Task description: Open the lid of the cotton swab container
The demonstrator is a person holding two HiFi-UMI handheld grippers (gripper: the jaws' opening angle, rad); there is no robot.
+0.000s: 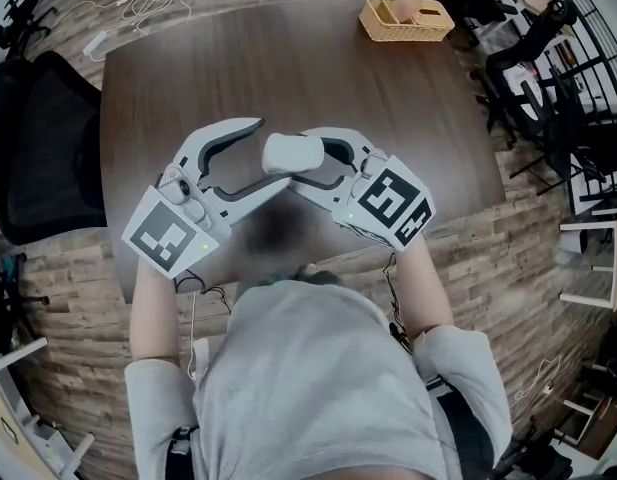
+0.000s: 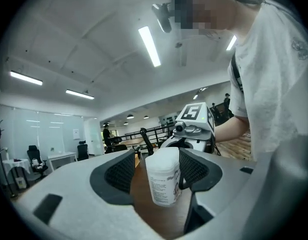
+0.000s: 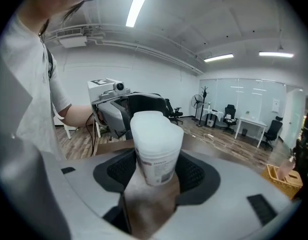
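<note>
The cotton swab container [image 1: 293,152] is a white tub with a printed label and a white lid, held above the brown table [image 1: 288,58]. My right gripper [image 1: 304,164] is shut on its body, and both dark pads press its sides in the right gripper view [image 3: 156,171]. My left gripper [image 1: 264,154] stands open around the tub from the other side. In the left gripper view the container [image 2: 163,176] sits between the pads, with a clear gap on the left. Whether the lid [image 3: 154,126] is lifted I cannot tell.
A wicker basket [image 1: 406,18] stands at the table's far right corner. A black office chair [image 1: 38,148] is beside the table's left edge, and more black chairs [image 1: 533,78] crowd the right. White cables [image 1: 138,3] lie on the floor beyond the far edge.
</note>
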